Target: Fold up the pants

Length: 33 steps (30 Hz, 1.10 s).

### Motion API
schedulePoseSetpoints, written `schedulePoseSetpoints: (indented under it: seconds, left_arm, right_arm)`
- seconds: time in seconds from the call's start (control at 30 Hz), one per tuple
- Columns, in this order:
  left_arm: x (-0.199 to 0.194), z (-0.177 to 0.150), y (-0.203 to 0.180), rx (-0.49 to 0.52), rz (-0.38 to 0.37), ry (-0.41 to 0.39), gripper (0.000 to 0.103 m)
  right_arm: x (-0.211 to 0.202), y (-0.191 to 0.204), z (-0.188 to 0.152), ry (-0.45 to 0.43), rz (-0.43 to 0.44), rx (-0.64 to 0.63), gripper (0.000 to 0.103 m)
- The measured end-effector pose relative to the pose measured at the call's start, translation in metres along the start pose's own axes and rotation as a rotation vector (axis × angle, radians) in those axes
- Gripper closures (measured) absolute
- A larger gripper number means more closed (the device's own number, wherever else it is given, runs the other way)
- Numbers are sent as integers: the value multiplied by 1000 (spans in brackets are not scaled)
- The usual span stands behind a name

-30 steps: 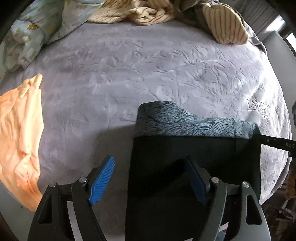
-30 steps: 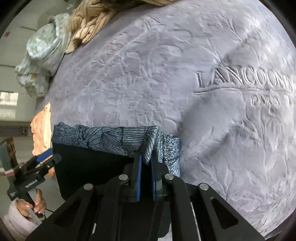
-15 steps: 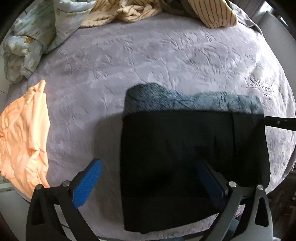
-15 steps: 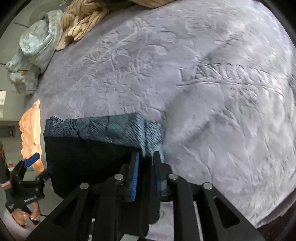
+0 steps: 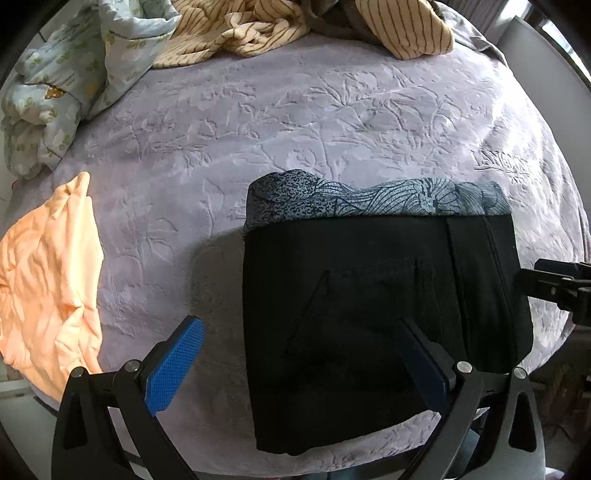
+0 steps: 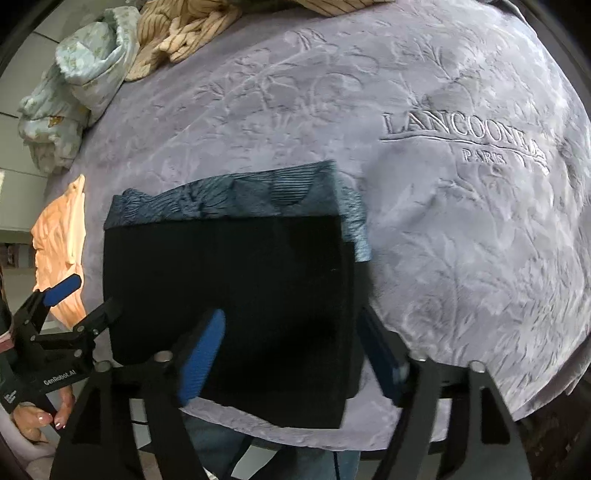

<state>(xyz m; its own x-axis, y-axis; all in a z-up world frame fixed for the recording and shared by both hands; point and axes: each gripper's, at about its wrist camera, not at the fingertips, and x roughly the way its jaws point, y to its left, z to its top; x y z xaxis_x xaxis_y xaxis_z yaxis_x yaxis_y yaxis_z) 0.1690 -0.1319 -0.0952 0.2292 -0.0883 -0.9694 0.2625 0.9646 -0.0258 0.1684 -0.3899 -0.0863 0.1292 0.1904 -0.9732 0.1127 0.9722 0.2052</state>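
The black pants [image 5: 369,314] lie folded into a flat rectangle near the bed's front edge. They rest on a blue-grey patterned garment [image 5: 369,201] whose far edge sticks out. My left gripper [image 5: 298,326] hovers open wide above the pants' left edge and holds nothing. My right gripper [image 6: 291,315] hangs over the right part of the black pants [image 6: 229,295]. Its jaws are opening, with nothing pressed between its pads. In the right wrist view the left gripper [image 6: 74,299] shows at the left, held by a hand [image 6: 37,421].
A purple-grey embossed bed cover [image 5: 295,129] with stitched lettering [image 6: 461,136] lies under everything. An orange garment [image 5: 48,280] lies at the left. A pale blue floral quilt [image 5: 66,74] and striped beige cloth [image 5: 258,29] are heaped at the far side.
The right gripper was shut on the cloth's edge; it has let go, opened and drawn back. The left jaws widened, and that gripper has pulled back from the pants.
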Motion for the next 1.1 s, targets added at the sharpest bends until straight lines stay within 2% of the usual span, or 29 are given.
schedulePoseSetpoints:
  seconds: [0.23, 0.43, 0.63, 0.8, 1.1]
  left_arm:
    - [-1, -7, 9, 24, -25, -5, 0]
    - [-4, -16, 7, 32, -23, -13, 0]
    - [-17, -28, -3, 8, 22, -50, 0]
    - [-28, -43, -19, -53, 42, -54, 0]
    - [-41, -67, -54, -90, 88, -47, 0]
  right_arm:
    - [-5, 27, -16, -88, -144, 7, 0]
    - [-12, 30, -35, -108, -172, 40, 0]
    - [-18, 24, -45, -103, -176, 38, 0]
    - [-23, 13, -56, -100, -148, 19, 0]
    - [-31, -2, -82, -77, -144, -49, 0]
